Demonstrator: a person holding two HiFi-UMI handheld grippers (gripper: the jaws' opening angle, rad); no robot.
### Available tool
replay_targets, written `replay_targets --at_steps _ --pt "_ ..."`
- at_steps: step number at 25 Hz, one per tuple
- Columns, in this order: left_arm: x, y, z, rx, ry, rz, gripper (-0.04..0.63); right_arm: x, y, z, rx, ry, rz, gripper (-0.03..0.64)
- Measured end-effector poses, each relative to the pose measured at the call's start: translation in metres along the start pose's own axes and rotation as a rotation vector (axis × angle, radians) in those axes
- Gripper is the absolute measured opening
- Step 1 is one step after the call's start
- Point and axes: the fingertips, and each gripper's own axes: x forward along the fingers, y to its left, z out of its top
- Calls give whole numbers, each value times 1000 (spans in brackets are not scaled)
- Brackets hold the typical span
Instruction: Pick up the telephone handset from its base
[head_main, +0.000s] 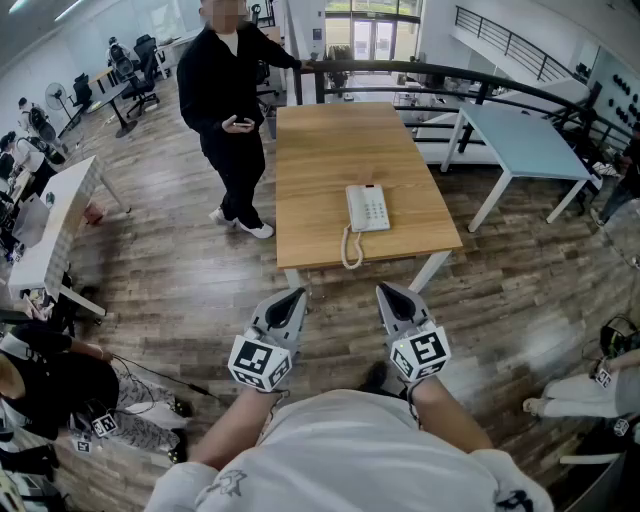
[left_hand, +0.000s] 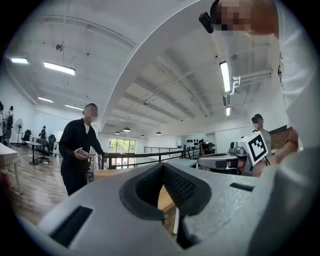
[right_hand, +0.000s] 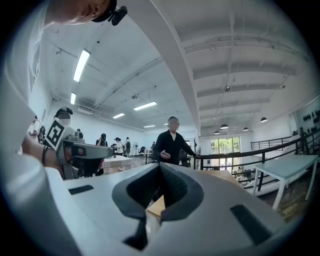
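Observation:
A white telephone (head_main: 367, 208) lies on the wooden table (head_main: 320, 170) near its front edge. The handset (head_main: 354, 208) rests on the left side of the base, and the coiled cord (head_main: 350, 250) loops toward the table edge. Both grippers hover level in front of my chest, short of the table and apart from the phone. My left gripper (head_main: 296, 296) (left_hand: 163, 167) is shut with nothing in it. My right gripper (head_main: 385, 290) (right_hand: 161, 166) is shut too and empty. The phone shows in neither gripper view.
A person in black (head_main: 232, 110) stands at the table's left side holding a small device. A light blue table (head_main: 525, 135) is at the right, a black railing (head_main: 430, 72) behind, a white desk (head_main: 55, 225) at the left. Seated people flank me.

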Motion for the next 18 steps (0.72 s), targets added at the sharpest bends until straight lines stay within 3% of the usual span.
replay_targets --at_steps 18 --pt "114 2 -10 12 6 20 6 37 -101 -8 -1 -10 38 5"
